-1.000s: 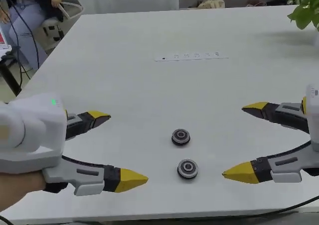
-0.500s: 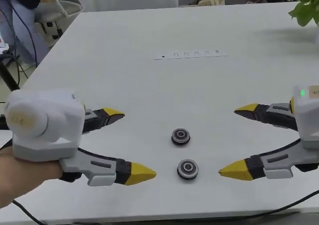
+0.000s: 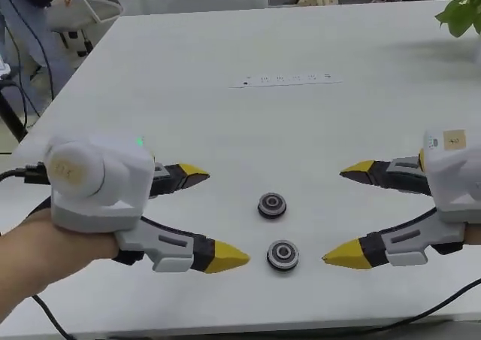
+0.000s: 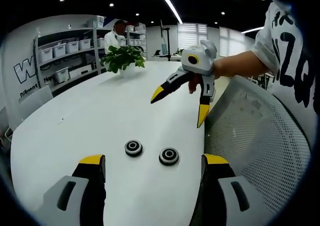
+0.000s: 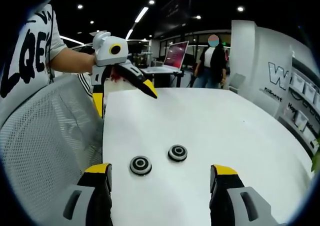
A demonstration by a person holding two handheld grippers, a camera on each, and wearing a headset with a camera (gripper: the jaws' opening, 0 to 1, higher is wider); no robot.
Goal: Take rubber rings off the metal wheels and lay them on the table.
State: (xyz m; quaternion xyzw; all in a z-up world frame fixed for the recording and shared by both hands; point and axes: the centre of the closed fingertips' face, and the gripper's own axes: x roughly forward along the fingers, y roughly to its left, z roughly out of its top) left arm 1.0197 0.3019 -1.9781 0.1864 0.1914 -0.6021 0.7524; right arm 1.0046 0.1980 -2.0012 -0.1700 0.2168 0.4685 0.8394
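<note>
Two small metal wheels with black rubber rings lie flat on the white table: a far wheel [image 3: 272,205] and a near wheel [image 3: 282,255]. They also lie ahead in the left gripper view, far wheel [image 4: 133,147] and near wheel [image 4: 169,156], and in the right gripper view, far wheel [image 5: 177,152] and near wheel [image 5: 140,165]. My left gripper [image 3: 218,216] hovers open just left of the wheels. On their right my right gripper [image 3: 340,214] hovers open. Both hold nothing. Each gripper faces the other: the right gripper [image 4: 177,106], the left gripper [image 5: 122,98].
A flush socket strip [image 3: 285,80] lies in the table's middle. A potted plant [image 3: 457,9] stands at the far right corner. A mesh chair [image 4: 250,136] sits by the near table edge. A person [image 5: 212,61] stands beyond the table's left end.
Both grippers have moved inward toward the wheels, the left one further right, the right one a little left. The wheels have not moved.
</note>
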